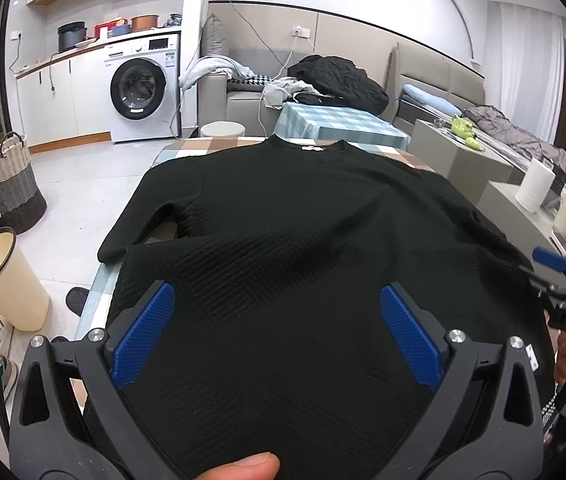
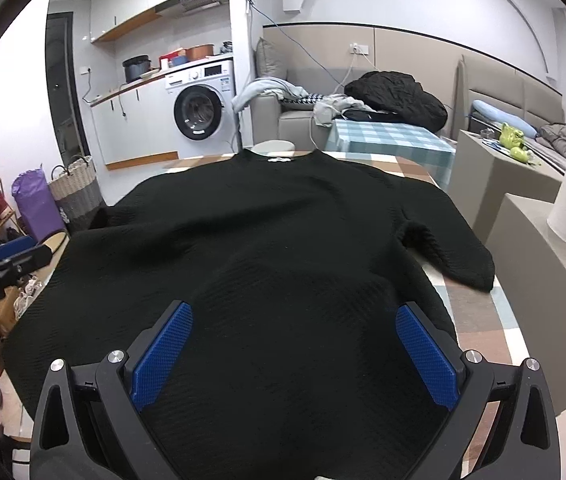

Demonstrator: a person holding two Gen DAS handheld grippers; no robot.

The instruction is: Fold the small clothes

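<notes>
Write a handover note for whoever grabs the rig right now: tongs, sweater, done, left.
Left tongs: open, poised at the hem end of the black sweater, gripping nothing.
Right tongs: open, same position near the hem, gripping nothing.
Sweater: lies flat on the checked table, collar at the far end, hem nearest you. The sleeve on the left angles out to that table edge; the sleeve on the right lies out across the cloth.
Done: garment is spread out.
Left: no fold made yet. Sleeves and body all remain to be folded.
</notes>
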